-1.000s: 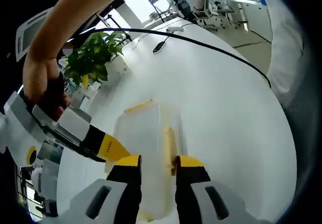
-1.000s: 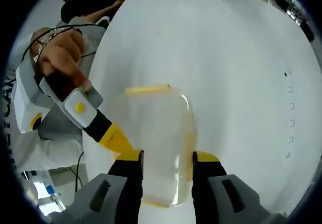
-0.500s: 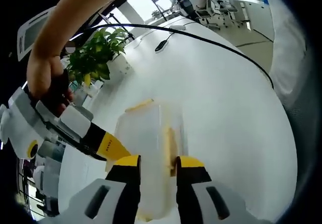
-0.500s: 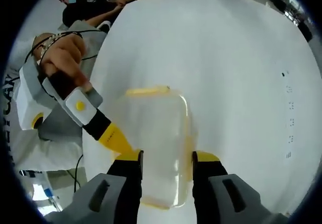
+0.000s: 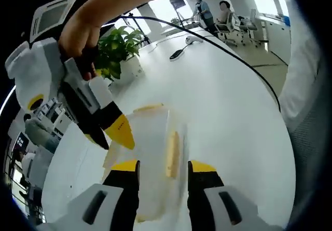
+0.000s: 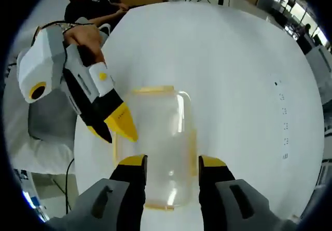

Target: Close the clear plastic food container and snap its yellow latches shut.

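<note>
One clear container (image 6: 158, 148) with perhaps four yellow latches (image 6: 153, 90) sits on the white table (image 6: 233, 70), between the parted, empty jaws of left gripper (image 5: 163, 168) and right gripper (image 6: 171, 162).

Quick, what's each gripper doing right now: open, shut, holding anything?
Left gripper: open, holding nothing, jaws straddling the clear container.
Right gripper: open, holding nothing, jaws apart over the container.

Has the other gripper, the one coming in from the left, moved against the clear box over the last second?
Yes. In the right gripper view the left gripper has tipped upright, its yellow tip now higher along the side of the clear box, nearer the far yellow latch.
</note>
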The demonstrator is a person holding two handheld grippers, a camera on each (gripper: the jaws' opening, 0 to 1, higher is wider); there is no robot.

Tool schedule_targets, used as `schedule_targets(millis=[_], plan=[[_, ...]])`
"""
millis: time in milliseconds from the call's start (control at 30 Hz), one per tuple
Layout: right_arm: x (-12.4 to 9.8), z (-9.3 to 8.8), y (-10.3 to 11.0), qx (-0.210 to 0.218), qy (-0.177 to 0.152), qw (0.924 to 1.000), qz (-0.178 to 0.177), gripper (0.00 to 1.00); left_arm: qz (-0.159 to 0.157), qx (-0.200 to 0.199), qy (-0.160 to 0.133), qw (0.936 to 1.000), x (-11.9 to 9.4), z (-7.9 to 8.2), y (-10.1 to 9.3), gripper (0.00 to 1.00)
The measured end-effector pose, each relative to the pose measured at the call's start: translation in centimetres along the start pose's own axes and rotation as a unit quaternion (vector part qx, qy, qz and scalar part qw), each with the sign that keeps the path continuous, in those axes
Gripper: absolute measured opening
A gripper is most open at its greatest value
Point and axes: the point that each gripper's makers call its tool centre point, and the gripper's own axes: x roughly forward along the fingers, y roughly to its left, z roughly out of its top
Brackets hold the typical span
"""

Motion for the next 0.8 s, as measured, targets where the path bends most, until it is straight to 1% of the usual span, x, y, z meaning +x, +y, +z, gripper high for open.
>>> schedule_targets(millis=[33, 67, 100, 133, 167, 200, 233, 267, 300, 333, 367, 400, 433, 500, 533, 600, 633, 667, 700, 733, 800], plan=[[-0.3, 0.0, 0.1, 0.0, -0.011, 0.9999, 0.001, 0.39, 0.001, -0.027, -0.012, 0.9996, -0.4, 0.3, 0.3, 0.32], [-0.7, 0.0, 0.1, 0.005, -0.032, 0.9995, -0.005, 0.39, 0.006, -0.046, -0.022, 0.9987, -0.7, 0.5, 0.6, 0.33], [-1.0, -0.1, 0.2, 0.01, -0.043, 0.999, -0.006, 0.4, 0.009, -0.063, -0.029, 0.9975, -1.0, 0.6, 1.0, 0.36], [-1.4, -0.4, 0.3, 0.02, -0.053, 0.9984, -0.006, 0.41, 0.009, -0.098, -0.042, 0.9943, -1.4, 0.9, 1.4, 0.38], [-1.6, -0.7, 0.3, 0.025, -0.059, 0.9979, -0.008, 0.43, 0.009, -0.123, -0.048, 0.9912, -1.7, 0.9, 1.7, 0.41], [-1.9, -1.3, 0.5, 0.027, -0.063, 0.9976, -0.01, 0.44, 0.01, -0.136, -0.052, 0.9893, -1.8, 1.0, 1.9, 0.45], [-2.1, -1.7, 0.6, 0.029, -0.063, 0.9975, -0.013, 0.46, 0.013, -0.175, -0.064, 0.9824, -2.2, 1.0, 2.6, 0.49], [-2.1, -2.2, 0.7, 0.029, -0.063, 0.9975, -0.014, 0.47, 0.01, -0.207, -0.086, 0.9746, -2.5, 1.4, 3.1, 0.52], [-2.2, -2.6, 0.8, 0.031, -0.064, 0.9973, -0.016, 0.48, 0.014, -0.227, -0.099, 0.9687, -2.8, 1.6, 3.6, 0.53], [-2.2, -3.2, 1.0, 0.033, -0.066, 0.9971, -0.02, 0.49, 0.015, -0.247, -0.122, 0.9613, -3.3, 1.8, 4.3, 0.53], [-2.2, -3.8, 1.1, 0.041, -0.069, 0.9965, -0.021, 0.5, 0.005, -0.273, -0.137, 0.9521, -3.5, 2.0, 4.4, 0.55], [-2.1, -4.2, 1.2, 0.046, -0.071, 0.9962, -0.023, 0.51, 0.001, -0.312, -0.155, 0.9372, -3.9, 2.2, 4.9, 0.57], [-2.1, -4.6, 1.3, 0.048, -0.072, 0.996, -0.025, 0.53, 0.007, -0.326, -0.167, 0.9305, -4.1, 2.2, 5.5, 0.57], [-1.9, -5.6, 1.4, 0.058, -0.078, 0.9948, -0.03, 0.56, 0.02, -0.338, -0.177, 0.9243, -4.6, 1.6, 6.6, 0.58], [-1.8, -5.8, 1.4, 0.061, -0.079, 0.9945, -0.031, 0.58, 0.021, -0.332, -0.169, 0.9277, -4.7, 1.1, 6.7, 0.59], [-1.5, -6.6, 1.8, 0.069, -0.085, 0.9936, -0.029, 0.61, 0.031, -0.325, -0.146, 0.934, -4.6, -0.2, 7.0, 0.66], [-1.3, -6.8, 2.0, 0.072, -0.084, 0.9935, -0.027, 0.64, 0.034, -0.307, -0.128, 0.9426, -4.5, -0.9, 6.9, 0.71], [-1.1, -7.2, 2.2, 0.074, -0.082, 0.9936, -0.025, 0.66, 0.035, -0.294, -0.119, 0.9477, -4.4, -1.2, 6.9, 0.75], [-0.9, -7.4, 2.3, 0.073, -0.08, 0.9938, -0.025, 0.67, 0.036, -0.285, -0.11, 0.9516, -4.3, -1.6, 6.8, 0.77], [-0.7, -7.6, 2.3, 0.073, -0.08, 0.9938, -0.025, 0.67, 0.037, -0.268, -0.098, 0.9578, -4.2, -2.1, 6.8, 0.78], [-0.4, -7.6, 2.4, 0.075, -0.081, 0.9936, -0.022, 0.69, 0.035, -0.258, -0.083, 0.9619, -3.9, -2.7, 6.5, 0.78]])
